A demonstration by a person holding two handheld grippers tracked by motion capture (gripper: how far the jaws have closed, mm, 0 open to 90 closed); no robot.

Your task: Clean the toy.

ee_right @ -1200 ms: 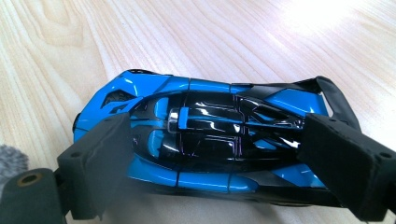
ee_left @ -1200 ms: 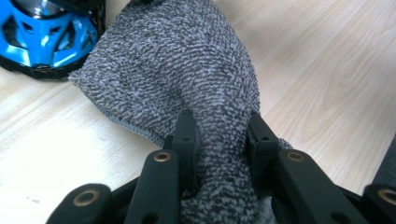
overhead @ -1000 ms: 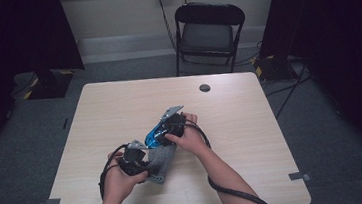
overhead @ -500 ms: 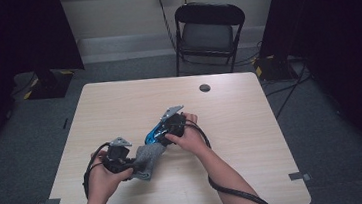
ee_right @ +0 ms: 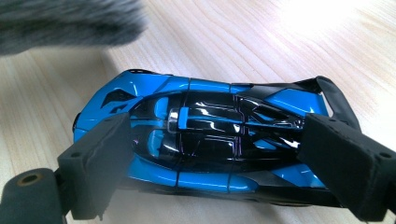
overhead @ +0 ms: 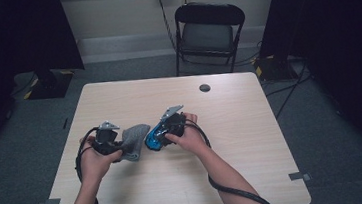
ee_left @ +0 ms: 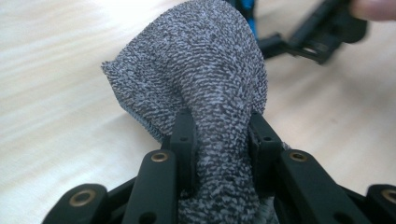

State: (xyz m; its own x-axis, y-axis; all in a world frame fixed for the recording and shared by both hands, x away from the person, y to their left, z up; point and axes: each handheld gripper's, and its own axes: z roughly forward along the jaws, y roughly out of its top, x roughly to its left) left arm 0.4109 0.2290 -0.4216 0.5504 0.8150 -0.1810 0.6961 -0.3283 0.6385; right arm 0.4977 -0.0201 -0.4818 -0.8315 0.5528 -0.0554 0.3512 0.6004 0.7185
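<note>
On the pale wooden table (overhead: 253,140) the person works with a gripper in each hand, both near the middle of the table's near half. The left gripper (overhead: 123,146) is clamped on a grey knitted cloth (overhead: 135,139); in the left gripper view the cloth (ee_left: 205,88) is bunched between the two black jaws, which press into it from both sides, and its free end rises in a rounded fold above them. The left hand (overhead: 94,160) holds that gripper just left of the table's centre, with its cable looping round the wrist. Just beside it to the right, the right gripper (overhead: 156,138) grips a blue and black toy car (overhead: 152,139). The right gripper view looks down on the car's (ee_right: 205,140) roof: it lies on the table with one jaw against its nose end and the other against its tail end, the glossy black canopy between them. A blurred edge of the grey cloth (ee_right: 70,23) shows at the top left of that view, close to the car but apart from it. The right hand (overhead: 190,136) wraps the gripper's body. Farther back on the table lies a small dark round object (overhead: 205,87), and behind the table stands a black folding chair (overhead: 207,31).
</note>
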